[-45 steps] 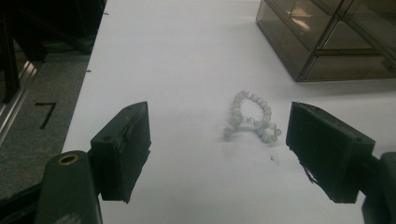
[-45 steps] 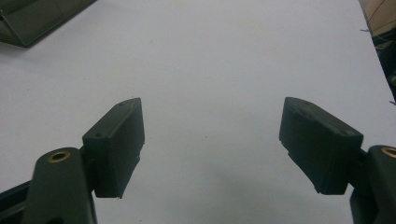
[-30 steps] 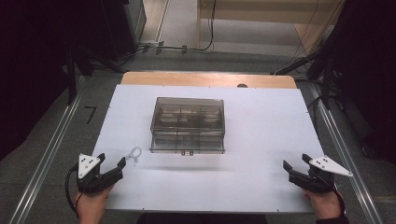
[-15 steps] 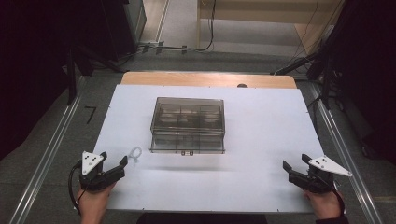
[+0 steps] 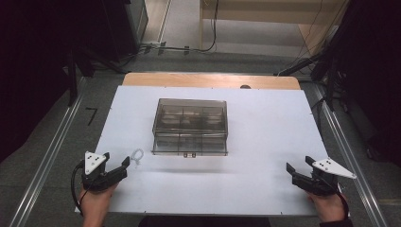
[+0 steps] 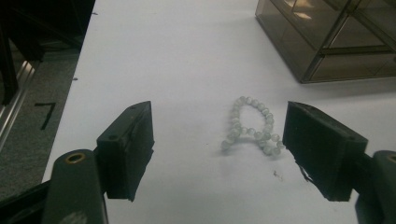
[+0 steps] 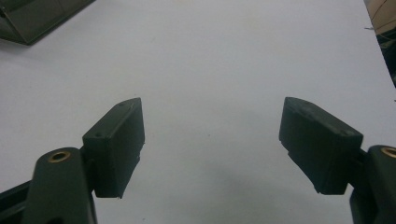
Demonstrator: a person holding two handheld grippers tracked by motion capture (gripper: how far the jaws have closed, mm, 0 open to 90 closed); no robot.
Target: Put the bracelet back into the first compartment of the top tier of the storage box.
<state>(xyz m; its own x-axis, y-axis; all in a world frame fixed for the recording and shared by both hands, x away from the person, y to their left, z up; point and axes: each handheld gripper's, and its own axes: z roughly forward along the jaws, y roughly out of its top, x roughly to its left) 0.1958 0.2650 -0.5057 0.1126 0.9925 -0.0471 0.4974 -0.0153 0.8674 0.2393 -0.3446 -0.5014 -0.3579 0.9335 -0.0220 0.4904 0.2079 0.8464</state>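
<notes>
Bead bracelet [image 5: 137, 156] lies loose on the white surface [image 5: 265, 142], near the front-left corner of the smoky compartment box [image 5: 190, 126], just ahead of my left gripper [image 5: 120, 169]. Right gripper [image 5: 295, 173] sits well apart at the front-right, over bare surface.

Left gripper view: fingers [image 6: 128, 149] spread wide, bracelet [image 6: 252, 126] between them, nearer the right one, untouched.

Right gripper view: fingers [image 7: 116, 144] spread, nothing between.

Risk, my guess: the beads are small and limp, so closing off-centre could shove the loop aside or pinch only one strand, letting it slip.
</notes>
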